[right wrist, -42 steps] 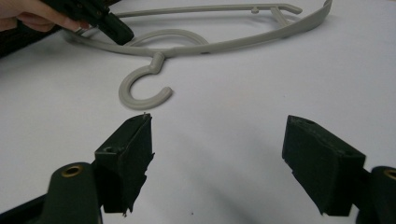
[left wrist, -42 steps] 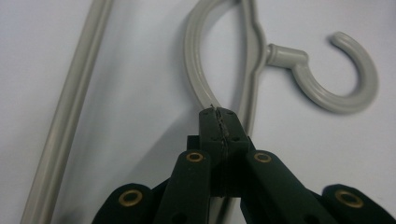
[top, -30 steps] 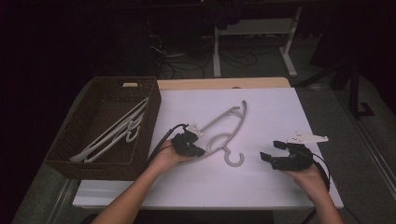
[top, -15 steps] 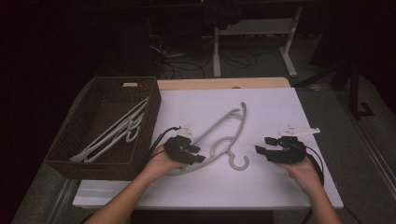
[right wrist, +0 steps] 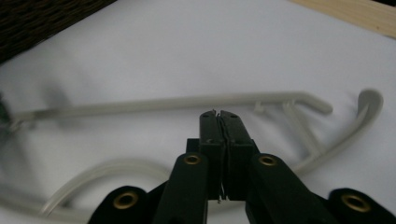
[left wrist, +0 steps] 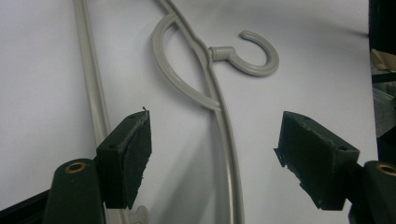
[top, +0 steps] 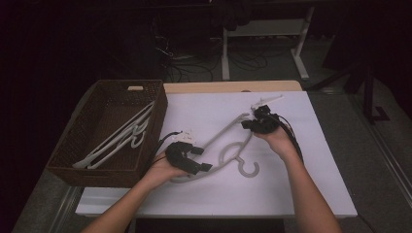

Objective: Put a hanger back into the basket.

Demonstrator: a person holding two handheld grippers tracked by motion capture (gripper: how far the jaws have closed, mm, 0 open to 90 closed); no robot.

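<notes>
Right gripper [top: 252, 124]: moved from near right edge of table [top: 320, 194] toward far middle, now at far end of hanger [top: 228, 145]; jaws just closed, pads together, nothing seen between them in right gripper view.

Left gripper [top: 203, 158]: jaws just opened from closed; hanger arm lies between pads, pads not pressing it.

Hanger: far end shifted slightly; hook [top: 248, 168] now nearer front edge of table.
</notes>
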